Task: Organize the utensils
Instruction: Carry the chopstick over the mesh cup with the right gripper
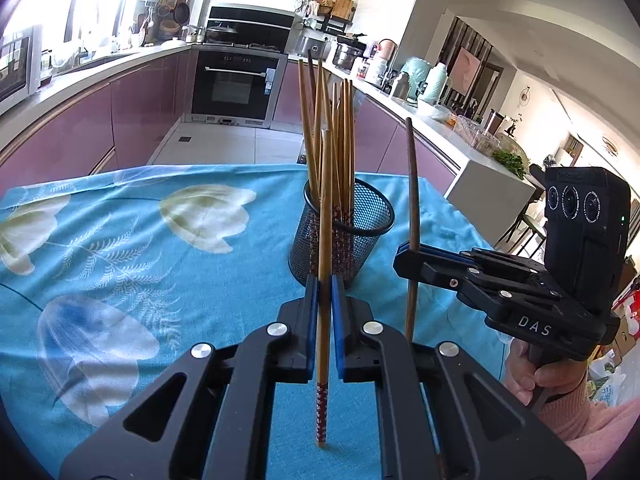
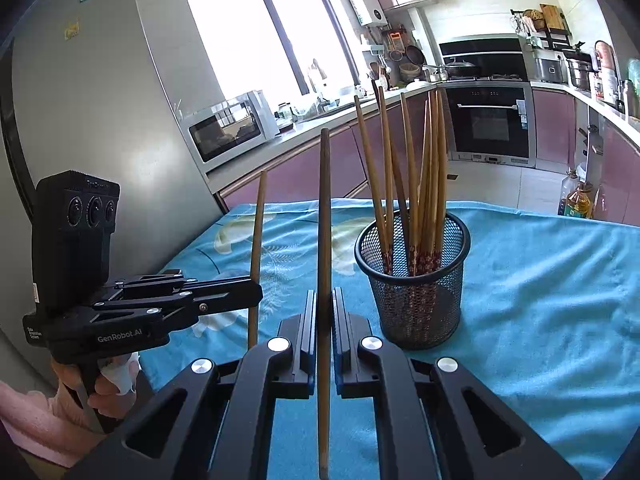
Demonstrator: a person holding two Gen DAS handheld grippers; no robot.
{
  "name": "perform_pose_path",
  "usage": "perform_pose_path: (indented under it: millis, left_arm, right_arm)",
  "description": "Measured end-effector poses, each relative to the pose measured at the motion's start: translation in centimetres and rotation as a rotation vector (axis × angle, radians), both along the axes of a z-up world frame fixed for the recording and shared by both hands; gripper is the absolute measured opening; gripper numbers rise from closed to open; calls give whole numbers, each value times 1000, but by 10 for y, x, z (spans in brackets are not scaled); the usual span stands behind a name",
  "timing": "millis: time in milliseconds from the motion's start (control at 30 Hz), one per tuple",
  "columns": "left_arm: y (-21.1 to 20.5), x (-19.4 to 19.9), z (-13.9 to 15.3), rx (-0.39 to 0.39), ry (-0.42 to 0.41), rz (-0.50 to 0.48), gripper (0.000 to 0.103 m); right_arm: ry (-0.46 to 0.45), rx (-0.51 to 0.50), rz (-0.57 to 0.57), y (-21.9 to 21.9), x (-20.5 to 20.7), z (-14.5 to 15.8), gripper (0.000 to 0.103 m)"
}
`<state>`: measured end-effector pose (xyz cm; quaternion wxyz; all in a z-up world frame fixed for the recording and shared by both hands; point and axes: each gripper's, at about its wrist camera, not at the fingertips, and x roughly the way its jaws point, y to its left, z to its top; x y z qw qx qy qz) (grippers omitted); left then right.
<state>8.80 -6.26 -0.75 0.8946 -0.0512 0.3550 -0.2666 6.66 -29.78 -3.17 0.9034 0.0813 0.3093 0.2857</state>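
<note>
A black mesh cup (image 1: 342, 236) (image 2: 412, 280) stands on the blue flowered tablecloth (image 1: 160, 260) with several wooden chopsticks upright in it. My left gripper (image 1: 325, 292) (image 2: 256, 294) is shut on one light chopstick (image 1: 325, 200) (image 2: 256, 232), held upright with its red patterned end down, just in front of the cup. My right gripper (image 2: 324, 308) (image 1: 404, 258) is shut on a darker brown chopstick (image 2: 324, 220) (image 1: 412, 200), also upright, to the cup's right in the left wrist view. Both held chopsticks hang above the cloth, outside the cup.
The table edge drops to a tiled floor beyond the cup. Purple kitchen cabinets and an oven (image 1: 236, 84) line the far wall. A microwave (image 2: 228, 132) sits on the counter, a fridge (image 2: 100, 120) stands at the left, and an oil bottle (image 2: 578, 200) by the right cabinets.
</note>
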Motion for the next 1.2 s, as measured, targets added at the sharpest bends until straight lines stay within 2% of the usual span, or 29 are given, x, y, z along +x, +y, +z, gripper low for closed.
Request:
perform_pose_path:
  millis: [1200]
  left_arm:
    - [-16,7,27,35,-79,15,8]
  right_arm:
    - [-92,9,-38,-16,5,30,6]
